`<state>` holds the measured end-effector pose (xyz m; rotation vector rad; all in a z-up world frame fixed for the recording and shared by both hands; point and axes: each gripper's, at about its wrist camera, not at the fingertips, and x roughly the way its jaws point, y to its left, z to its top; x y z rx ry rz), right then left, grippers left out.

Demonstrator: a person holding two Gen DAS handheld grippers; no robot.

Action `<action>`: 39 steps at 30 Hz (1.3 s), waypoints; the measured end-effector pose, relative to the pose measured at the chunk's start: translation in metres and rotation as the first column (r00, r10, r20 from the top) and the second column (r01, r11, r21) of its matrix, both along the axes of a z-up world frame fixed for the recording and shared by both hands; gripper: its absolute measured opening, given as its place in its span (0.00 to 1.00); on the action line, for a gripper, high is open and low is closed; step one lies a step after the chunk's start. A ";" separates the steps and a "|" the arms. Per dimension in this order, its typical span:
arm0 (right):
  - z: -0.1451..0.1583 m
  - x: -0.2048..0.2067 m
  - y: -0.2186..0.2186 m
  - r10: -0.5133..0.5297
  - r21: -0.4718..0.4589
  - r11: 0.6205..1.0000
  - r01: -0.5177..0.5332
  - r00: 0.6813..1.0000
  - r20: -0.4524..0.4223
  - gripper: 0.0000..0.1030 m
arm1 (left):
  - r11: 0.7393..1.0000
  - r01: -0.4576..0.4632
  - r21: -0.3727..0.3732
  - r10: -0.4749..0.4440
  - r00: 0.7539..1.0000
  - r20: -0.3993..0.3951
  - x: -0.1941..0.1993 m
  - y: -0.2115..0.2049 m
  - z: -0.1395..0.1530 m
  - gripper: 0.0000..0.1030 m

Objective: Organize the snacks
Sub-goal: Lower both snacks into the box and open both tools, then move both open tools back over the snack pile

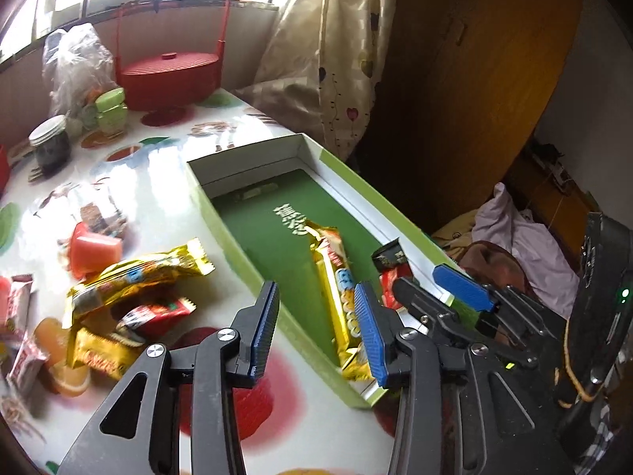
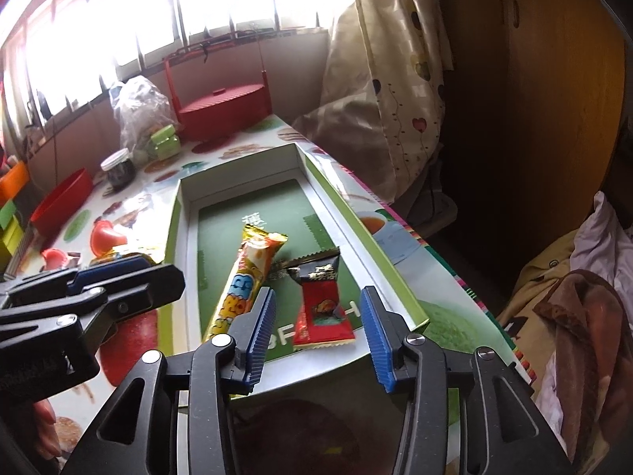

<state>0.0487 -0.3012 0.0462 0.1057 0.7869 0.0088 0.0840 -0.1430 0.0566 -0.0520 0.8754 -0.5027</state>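
Left gripper [image 1: 316, 328]: hanging released in the lower middle of the left wrist view, jaws apart with nothing pressed between the pads, straddling the near wall of the green box [image 1: 233, 233].
Right gripper [image 2: 318, 334]: also standing released in the lower middle of the right wrist view, pads clear of the red candy packet [image 2: 320, 316] lying between and beyond them.
Snacks in the box: the long gold wafer bar [image 2: 241, 281] is lying lengthwise on the green floor, with the red candy packet just beside it to the right.
Snacks outside: a loose heap of gold wrappers [image 1: 134, 277], small red packets and jelly cups is waiting on the table [image 1: 158, 182] at the left of the left wrist view.
Risk: the two grippers are crowding close over the near end of the box, so, by my reckoning, either one could be clipping the other or nudging the light cardboard wall.
Second risk: the heaped wrappers are overlapping, so a pinch there may be dragging two at once.
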 end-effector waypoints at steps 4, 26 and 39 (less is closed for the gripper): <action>0.005 -0.007 0.007 0.012 0.016 1.000 -0.012 1.000 0.021 0.43 | 1.000 -0.027 0.009 0.027 0.999 0.028 -0.007 0.012 0.004 0.40; 0.027 -0.023 0.065 0.200 0.051 0.977 -0.206 0.974 0.109 0.44 | 0.978 -0.203 0.041 0.198 0.975 0.097 -0.032 0.090 0.012 0.40; 0.015 -0.002 0.124 0.370 0.040 0.927 -0.373 0.927 0.062 0.44 | 0.935 -0.354 0.032 0.352 0.934 0.065 -0.029 0.157 0.001 0.40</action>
